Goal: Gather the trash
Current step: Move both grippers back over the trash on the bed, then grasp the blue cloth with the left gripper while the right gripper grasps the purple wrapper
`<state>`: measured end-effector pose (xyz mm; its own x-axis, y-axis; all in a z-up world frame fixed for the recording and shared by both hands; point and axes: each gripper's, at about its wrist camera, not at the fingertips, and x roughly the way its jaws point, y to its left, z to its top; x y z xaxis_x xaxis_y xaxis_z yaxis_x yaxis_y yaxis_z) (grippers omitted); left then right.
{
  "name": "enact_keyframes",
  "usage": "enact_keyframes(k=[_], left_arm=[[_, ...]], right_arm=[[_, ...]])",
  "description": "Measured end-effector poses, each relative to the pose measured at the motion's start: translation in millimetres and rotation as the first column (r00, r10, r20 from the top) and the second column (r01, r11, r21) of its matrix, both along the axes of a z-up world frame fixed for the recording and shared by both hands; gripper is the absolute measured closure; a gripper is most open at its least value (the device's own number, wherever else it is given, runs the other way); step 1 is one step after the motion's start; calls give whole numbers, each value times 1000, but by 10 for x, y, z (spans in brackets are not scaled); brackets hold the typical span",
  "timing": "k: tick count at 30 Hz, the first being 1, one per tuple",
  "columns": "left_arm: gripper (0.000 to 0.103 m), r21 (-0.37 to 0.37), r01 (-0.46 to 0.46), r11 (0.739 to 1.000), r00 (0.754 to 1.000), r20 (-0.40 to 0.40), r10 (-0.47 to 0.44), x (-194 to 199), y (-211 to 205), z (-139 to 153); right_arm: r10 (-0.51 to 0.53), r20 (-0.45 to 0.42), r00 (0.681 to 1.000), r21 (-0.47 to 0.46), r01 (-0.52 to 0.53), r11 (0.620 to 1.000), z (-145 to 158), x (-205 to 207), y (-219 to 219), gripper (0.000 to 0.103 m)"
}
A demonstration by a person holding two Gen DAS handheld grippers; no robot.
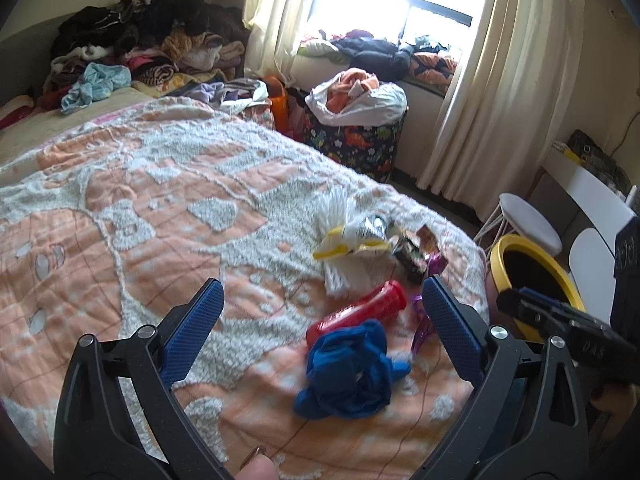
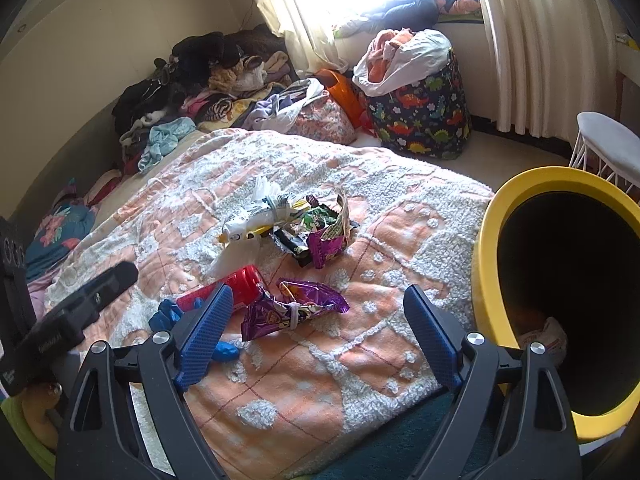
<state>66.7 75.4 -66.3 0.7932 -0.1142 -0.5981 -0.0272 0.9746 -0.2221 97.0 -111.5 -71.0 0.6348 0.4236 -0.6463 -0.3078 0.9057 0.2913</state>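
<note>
Trash lies on the orange-and-white bedspread: a red plastic bottle, crumpled blue gloves, a white and yellow wrapper, and dark and purple snack wrappers. A purple wrapper lies nearest my right gripper. My left gripper is open, just above the blue gloves. My right gripper is open and empty above the purple wrapper. A yellow bin stands at the bed's right edge, with some trash inside.
Piled clothes cover the bed's far end. A dinosaur-print hamper with a white bag stands by the curtained window. A white stool and white chair stand behind the bin.
</note>
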Motion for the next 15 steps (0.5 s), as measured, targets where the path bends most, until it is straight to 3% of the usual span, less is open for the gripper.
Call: enact_keyframes(k=[8,15], left_arm=[[21,-45,76,996,991,-110,-81,-39,-111,-299],[24,-19,107,994,975,-192,-108,15,-234,-492]], right_arm=[[1,-34,999,5,-1,1000,-56,116,59,19],[25,-99,995,7,-24,1000,-184,259,187,19]])
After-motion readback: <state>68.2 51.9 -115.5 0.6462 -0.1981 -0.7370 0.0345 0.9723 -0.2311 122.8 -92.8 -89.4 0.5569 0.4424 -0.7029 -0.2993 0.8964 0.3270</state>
